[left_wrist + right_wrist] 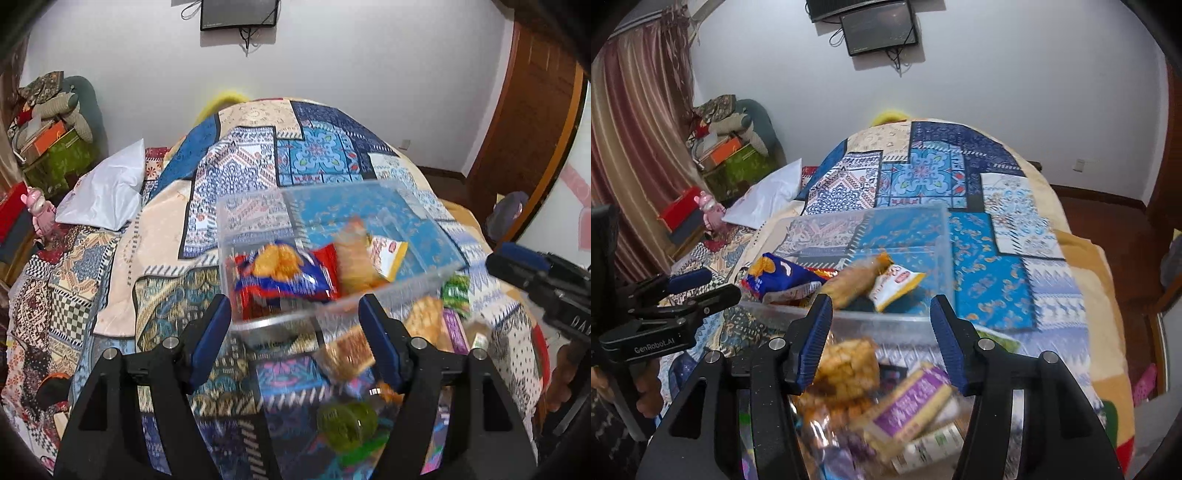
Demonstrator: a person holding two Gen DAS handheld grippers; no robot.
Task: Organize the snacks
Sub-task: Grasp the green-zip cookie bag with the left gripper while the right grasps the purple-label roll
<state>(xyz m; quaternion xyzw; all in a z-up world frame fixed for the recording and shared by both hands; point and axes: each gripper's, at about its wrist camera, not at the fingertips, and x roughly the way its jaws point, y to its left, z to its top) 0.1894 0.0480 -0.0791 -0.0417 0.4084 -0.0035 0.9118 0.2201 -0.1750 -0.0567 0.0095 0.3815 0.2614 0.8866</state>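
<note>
Left wrist view first: our left gripper point(293, 321) is spread wide with nothing between the fingers, and the near rim of the clear plastic box point(369, 206) sits right between the tips, mid-frame. Can't tell if it's touching. Inside we've already got a red-and-blue chip bag point(284, 275), an orange snack pack point(356, 254) and a small yellow-edged packet point(388, 254). So that's a few in, by our guess maybe a third done.

Right wrist view: our right gripper point(881, 328) is splayed too, holding nothing, hovering over the loose pile at the bottom of the frame. Directly under the fingers is a cracker pack point(847, 363), with a purple wafer pack point(912, 402) just beside it toward lower right. A green jelly cup point(347, 424) shows low in the left view. All of these still need to go in, and the box is just beyond the fingertips on the patchwork bedspread point(923, 173).
</note>
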